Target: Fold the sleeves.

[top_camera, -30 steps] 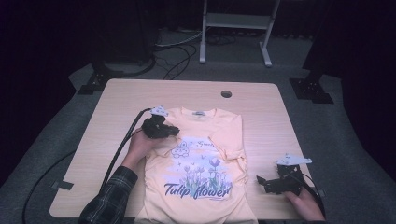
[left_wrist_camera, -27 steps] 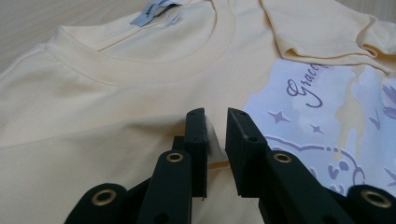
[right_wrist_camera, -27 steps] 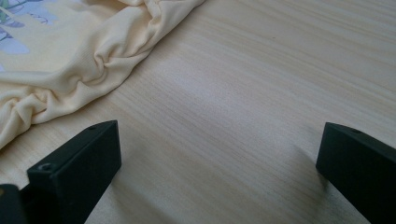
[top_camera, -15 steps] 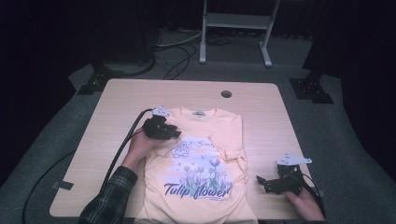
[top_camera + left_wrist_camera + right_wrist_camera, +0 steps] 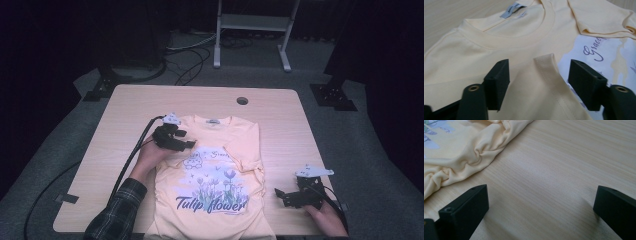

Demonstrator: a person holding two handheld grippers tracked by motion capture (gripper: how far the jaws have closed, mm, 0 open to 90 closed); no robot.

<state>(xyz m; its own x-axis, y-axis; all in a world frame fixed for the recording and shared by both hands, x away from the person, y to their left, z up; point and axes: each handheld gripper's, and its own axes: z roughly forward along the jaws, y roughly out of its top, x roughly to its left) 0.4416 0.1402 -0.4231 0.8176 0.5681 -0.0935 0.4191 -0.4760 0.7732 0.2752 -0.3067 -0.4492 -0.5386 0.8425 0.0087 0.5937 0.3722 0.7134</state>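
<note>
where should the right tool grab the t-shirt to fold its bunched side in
Probably the bunched edge of the t-shirt nearest the right tool. Come in low from the table's bare right side: the gathered folds stand up off the wood, offering a ridge to pinch, and the open jaws already face them.

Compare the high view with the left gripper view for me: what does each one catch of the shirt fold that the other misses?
High view alone: the right gripper over bare table, the "Tulip flower" print, the cable hole.

Left gripper view alone: the folded sleeve tip lies between the left gripper pads, which have just been opening and stand clear of it; hem stitching is readable.

Both: the yellow T-shirt, its neck label and folded-in sleeves.
</note>
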